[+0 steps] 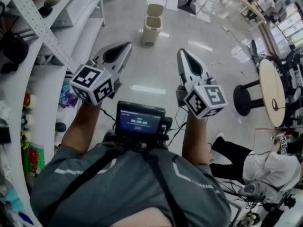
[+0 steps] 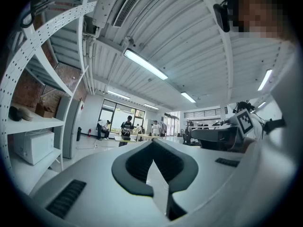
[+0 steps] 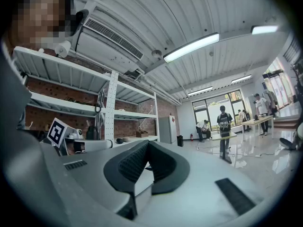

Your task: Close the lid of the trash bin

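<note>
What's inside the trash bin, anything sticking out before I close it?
The trash bin stands on the floor ahead with its lid raised. Nothing shows above the rim. The inside is too small and shadowed in the head view to make out.

I count one trash bin [image 1: 152,24], far ahead on the floor, and two grippers: the left gripper [image 1: 125,48] and the right gripper [image 1: 183,55]. On the right I see one round table [image 1: 273,91] and one black stool [image 1: 246,100], and nearest me one screen [image 1: 140,119]
</note>
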Motion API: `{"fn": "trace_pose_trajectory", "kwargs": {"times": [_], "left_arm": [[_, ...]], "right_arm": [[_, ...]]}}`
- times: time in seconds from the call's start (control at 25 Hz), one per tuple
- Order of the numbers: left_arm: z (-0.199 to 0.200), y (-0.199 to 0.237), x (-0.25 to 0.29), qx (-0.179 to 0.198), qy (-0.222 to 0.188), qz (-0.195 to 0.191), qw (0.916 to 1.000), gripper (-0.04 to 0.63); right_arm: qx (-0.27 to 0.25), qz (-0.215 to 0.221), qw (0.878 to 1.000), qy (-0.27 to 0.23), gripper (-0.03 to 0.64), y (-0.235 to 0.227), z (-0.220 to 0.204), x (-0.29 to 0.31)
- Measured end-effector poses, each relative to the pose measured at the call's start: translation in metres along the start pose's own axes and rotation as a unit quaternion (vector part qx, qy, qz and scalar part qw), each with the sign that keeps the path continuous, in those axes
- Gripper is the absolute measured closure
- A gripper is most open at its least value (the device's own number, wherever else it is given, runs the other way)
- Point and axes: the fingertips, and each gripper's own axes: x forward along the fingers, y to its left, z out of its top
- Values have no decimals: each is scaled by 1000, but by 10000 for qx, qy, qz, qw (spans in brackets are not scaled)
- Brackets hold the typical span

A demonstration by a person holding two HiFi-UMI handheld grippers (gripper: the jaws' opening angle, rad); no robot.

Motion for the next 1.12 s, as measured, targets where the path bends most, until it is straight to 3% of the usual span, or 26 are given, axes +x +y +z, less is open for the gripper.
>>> {"fn": "trace_pose_trajectory", "kwargs": {"times": [0.68, 1.12], "left_arm": [[-3, -6, 2, 96, 60, -7, 9999, 603], [-12, 6, 0, 32, 214, -78, 9997, 601]], "right_arm": [[84, 78, 9999, -75, 609, -4, -2, -1], [129, -190, 9994, -240, 606, -1, 2, 3]]}}
